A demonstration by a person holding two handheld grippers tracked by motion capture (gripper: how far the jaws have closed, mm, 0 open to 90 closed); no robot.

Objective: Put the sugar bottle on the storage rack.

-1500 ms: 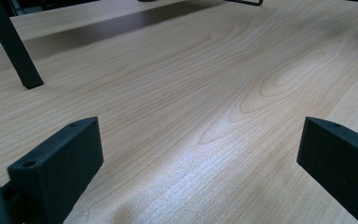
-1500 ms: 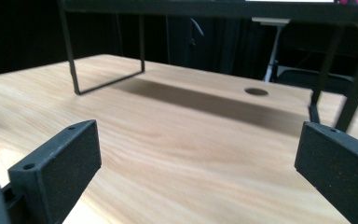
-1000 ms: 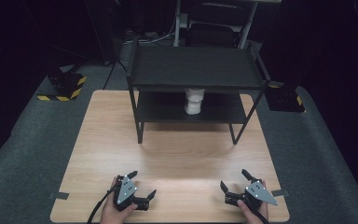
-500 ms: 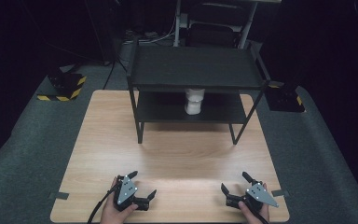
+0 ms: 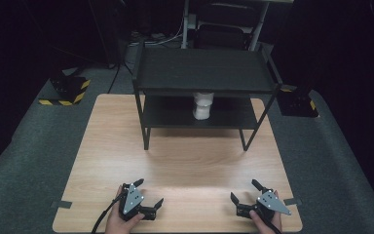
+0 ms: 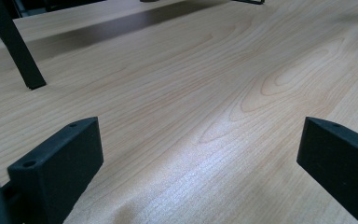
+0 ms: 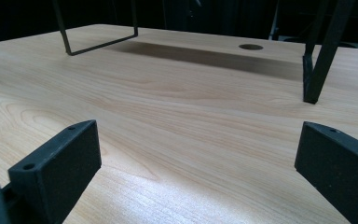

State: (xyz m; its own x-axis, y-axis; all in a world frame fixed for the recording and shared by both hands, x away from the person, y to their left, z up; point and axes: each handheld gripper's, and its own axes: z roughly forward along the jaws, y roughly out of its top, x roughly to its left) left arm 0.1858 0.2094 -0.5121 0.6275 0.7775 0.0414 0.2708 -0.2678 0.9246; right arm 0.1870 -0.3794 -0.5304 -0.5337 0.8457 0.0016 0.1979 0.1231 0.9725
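Table | left tool low, jaws wide; right tool low, jaws wide

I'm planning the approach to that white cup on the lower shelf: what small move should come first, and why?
Probably ease the right gripper forward toward the white cup: both grippers sit open at the table's near edge, far from the black rack.

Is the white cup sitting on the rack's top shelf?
No, the white cup stands on the lower shelf of the black rack, under its top shelf.
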